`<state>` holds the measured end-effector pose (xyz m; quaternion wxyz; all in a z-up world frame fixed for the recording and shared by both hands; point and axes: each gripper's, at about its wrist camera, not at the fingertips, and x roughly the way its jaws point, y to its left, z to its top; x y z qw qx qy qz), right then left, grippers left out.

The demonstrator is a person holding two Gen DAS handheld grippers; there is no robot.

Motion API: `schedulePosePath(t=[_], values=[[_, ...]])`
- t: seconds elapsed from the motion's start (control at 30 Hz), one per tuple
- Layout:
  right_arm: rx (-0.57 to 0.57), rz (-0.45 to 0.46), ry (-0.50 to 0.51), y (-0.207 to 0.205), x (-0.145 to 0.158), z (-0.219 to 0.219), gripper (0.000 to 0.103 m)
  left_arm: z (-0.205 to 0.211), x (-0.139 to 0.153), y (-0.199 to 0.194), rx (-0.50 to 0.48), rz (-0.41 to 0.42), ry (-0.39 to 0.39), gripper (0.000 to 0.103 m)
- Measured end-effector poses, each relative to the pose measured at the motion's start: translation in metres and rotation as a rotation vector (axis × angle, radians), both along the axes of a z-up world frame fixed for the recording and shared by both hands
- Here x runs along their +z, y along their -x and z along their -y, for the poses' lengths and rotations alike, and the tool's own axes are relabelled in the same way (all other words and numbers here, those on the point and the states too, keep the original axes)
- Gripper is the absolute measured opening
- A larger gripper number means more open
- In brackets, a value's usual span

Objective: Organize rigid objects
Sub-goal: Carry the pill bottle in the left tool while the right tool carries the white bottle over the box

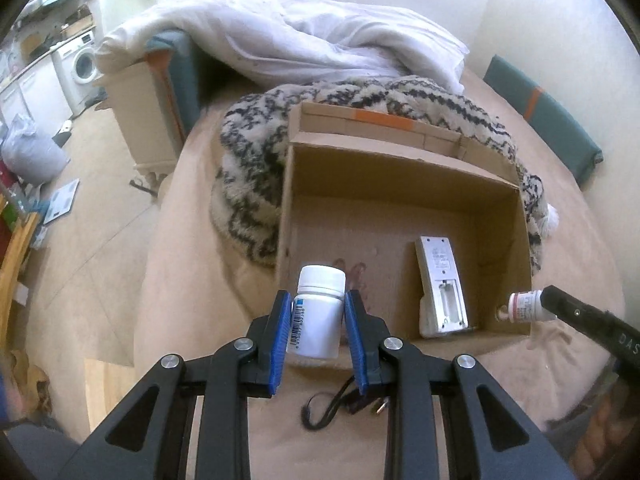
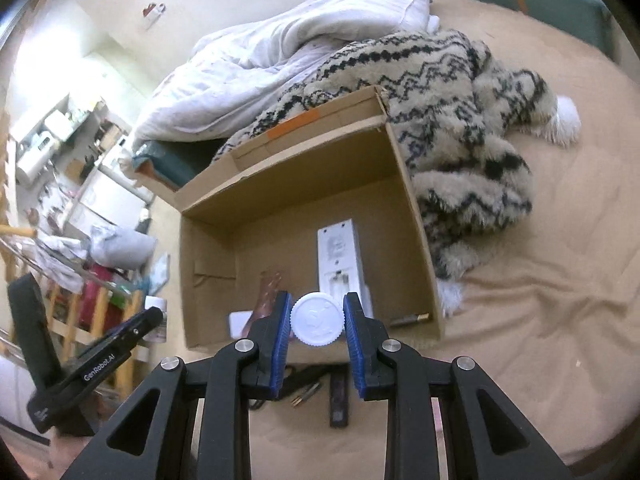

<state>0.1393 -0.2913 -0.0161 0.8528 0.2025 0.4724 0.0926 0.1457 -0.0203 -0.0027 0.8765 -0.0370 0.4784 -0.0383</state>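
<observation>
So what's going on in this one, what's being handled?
A person is tidying items into a cardboard box on a bed. The left hand-held gripper is shut on a white pill bottle, held upright near the box's front edge. The right hand-held gripper clamps a smaller bottle by its white cap. A white remote, battery bay open, already lies in the box. A few small items remain on the bedspread.

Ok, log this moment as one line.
left gripper: holds white bottle | right gripper: holds small bottle | cardboard box: remote inside
</observation>
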Motion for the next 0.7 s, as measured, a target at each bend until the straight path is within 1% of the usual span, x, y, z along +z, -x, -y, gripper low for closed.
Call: schedulePosePath(t=[0.13, 0.23, 0.3, 0.4, 0.47, 0.53, 0.7], values=[[0.019, -0.021, 0.125, -0.011, -0.005, -0.013, 0.028, 0.014, -0.014, -0.018, -0.027, -0.023, -0.016, 0.025], [0.011, -0.058, 0.209, -0.014, -0.018, -0.017, 0.028, 0.024, -0.027, -0.029, -0.049, -0.033, -0.032, 0.025], [0.004, -0.090, 0.244, -0.015, -0.028, -0.017, 0.028, 0.027, -0.037, -0.033, -0.062, -0.034, -0.041, 0.025], [0.004, -0.136, 0.252, -0.016, -0.040, -0.019, 0.028, 0.027, -0.055, -0.034, -0.085, -0.071, -0.009, 0.025], [0.010, -0.152, 0.278, -0.015, -0.045, -0.023, 0.028, 0.022, -0.067, -0.035, -0.066, -0.116, 0.014, 0.025], [0.017, -0.164, 0.295, -0.017, -0.049, -0.027, 0.028, 0.015, -0.072, -0.037, -0.041, -0.138, 0.027, 0.025], [0.017, -0.177, 0.322, -0.024, -0.056, -0.031, 0.028, 0.007, -0.075, -0.045, 0.001, -0.128, 0.027, 0.025]])
